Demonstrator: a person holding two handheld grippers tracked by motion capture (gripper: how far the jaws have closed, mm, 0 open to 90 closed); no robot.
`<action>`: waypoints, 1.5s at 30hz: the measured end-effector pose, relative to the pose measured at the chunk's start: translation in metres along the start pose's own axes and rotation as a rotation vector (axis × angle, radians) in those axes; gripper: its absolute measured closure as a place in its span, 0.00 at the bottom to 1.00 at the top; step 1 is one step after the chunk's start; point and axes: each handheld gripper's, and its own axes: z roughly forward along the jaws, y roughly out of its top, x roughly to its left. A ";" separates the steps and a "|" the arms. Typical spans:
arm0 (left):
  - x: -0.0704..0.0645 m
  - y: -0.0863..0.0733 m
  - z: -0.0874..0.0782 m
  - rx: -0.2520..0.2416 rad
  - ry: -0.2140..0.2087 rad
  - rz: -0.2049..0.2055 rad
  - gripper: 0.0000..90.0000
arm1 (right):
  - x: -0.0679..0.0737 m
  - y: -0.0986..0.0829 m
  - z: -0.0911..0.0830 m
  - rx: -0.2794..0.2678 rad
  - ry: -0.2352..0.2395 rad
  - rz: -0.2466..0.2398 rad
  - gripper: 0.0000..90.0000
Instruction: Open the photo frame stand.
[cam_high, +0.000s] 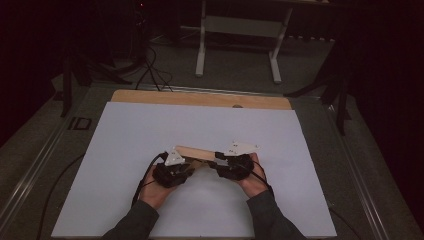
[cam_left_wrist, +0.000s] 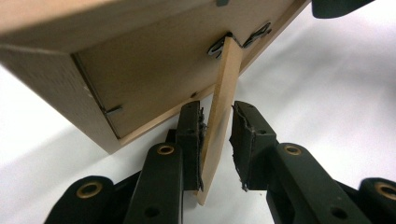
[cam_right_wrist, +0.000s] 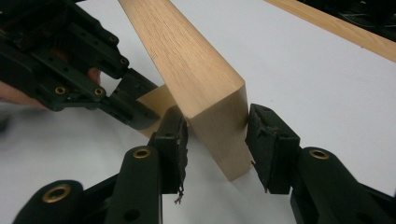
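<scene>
**Two grippers at a wooden picture frame above the white sheet**

Nearest the high camera, two dark sleeves come in from the bottom edge, the forearms angled inward so that the hands meet near the middle of the white sheet (cam_high: 125, 150). The left hand (cam_high: 152, 190) is cupped under the left gripper (cam_high: 192, 166), which points right and slightly away from the person. The right hand (cam_high: 252, 180) wraps the right gripper (cam_high: 215, 165), which points left. Both carry grey three-cornered plates on top, and the two tools face each other closely.

Between them is the wooden frame (cam_high: 195, 151), lying lengthwise just beyond the grippers and tilted, with one end raised off the sheet.

In the left gripper view, the back of the frame (cam_left_wrist: 154, 70) shows, with small metal clips and a thin wooden stand leg (cam_left_wrist: 219, 116) hinged out from it. The left gripper (cam_left_wrist: 215, 135) has the leg between its jaws: the left pad touches it, while the right pad stands slightly off, so the jaws are a little apart around the leg.

In the right gripper view, the right gripper (cam_right_wrist: 216, 135) straddles the frame's corner (cam_right_wrist: 210, 102). The left pad is against the wood, the right pad just beside it; whether it presses, I cannot tell. The left gripper (cam_right_wrist: 135, 109) shows farther off, at the leg.
</scene>
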 end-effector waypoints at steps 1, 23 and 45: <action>0.000 0.000 0.000 0.002 0.001 0.001 0.81 | 0.001 -0.001 0.000 0.002 0.004 -0.005 0.64; -0.001 -0.003 -0.005 -0.007 -0.005 -0.025 0.78 | 0.002 -0.005 0.000 0.011 0.036 0.010 0.45; 0.002 -0.003 -0.015 -0.023 -0.007 -0.029 0.76 | 0.003 -0.007 -0.002 0.007 0.058 0.003 0.43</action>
